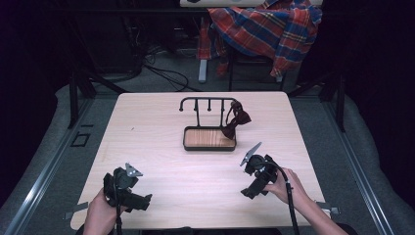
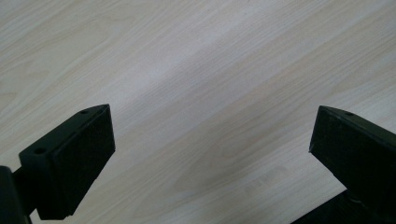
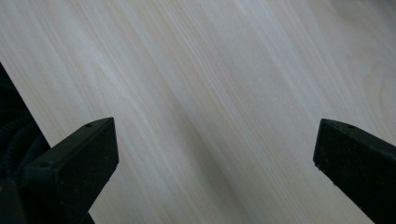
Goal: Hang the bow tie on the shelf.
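Jaws on both grippers stand wide apart with nothing between them. In the left gripper view the two black jaws frame bare pale wood of the table point(image 2: 196, 93), and the right gripper view gives the same: two spread jaws over empty wood grain, with the table's edge and dark cable just beyond the jaw at that view's left.

From the high view, the left gripper point(image 1: 139, 200) lies low over the near left corner of the table, held in the person's left hand point(image 1: 100, 215), its jaws pointing across the table toward the other hand. The forearm comes in from the bottom edge. The right gripper point(image 1: 249, 190) sits close over the near right part of the table, gripped by the right hand point(image 1: 284, 185); its jaws aim down and back toward the person, and its grey three-cornered plate sticks up on the far side. A cable trails from it along the forearm. The two grippers are well apart from each other, and neither touches any object.

Beyond both sets of jaws, toward the far middle of the table, stands one black rack point(image 1: 209, 128) with a wooden-floored tray at its foot and a rail with small hooks on top. One dark bow tie point(image 1: 237, 119) hangs at the rack's right end, its lower part dipping toward the tray; it is well apart from either gripper, nearer the right one.

Farther off, past the table, one plaid shirt point(image 1: 266, 27) drapes over a chair.
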Demonstrator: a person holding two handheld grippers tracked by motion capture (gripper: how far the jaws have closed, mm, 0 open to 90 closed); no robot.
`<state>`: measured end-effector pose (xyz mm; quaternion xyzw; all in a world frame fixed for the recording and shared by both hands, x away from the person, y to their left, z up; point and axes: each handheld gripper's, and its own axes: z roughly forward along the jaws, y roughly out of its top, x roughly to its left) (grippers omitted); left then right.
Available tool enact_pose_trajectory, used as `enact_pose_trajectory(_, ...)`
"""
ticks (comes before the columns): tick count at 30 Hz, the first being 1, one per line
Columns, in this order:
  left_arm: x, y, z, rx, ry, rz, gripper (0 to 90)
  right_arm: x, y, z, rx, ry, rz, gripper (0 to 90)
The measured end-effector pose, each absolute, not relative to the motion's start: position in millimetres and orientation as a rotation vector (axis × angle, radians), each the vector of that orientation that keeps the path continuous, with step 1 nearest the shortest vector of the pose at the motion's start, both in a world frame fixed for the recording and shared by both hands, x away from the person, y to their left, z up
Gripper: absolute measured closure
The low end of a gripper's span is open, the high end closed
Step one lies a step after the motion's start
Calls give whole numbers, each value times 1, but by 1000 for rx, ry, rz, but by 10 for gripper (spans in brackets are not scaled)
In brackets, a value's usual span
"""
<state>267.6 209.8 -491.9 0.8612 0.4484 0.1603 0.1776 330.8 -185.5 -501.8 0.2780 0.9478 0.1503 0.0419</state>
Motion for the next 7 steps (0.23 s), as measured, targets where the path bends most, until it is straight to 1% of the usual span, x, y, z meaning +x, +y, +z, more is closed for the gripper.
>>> enact_pose_trajectory(7,268,210,-492,2436,1268,450,1,327,-179,-504,778,2929,448,50)
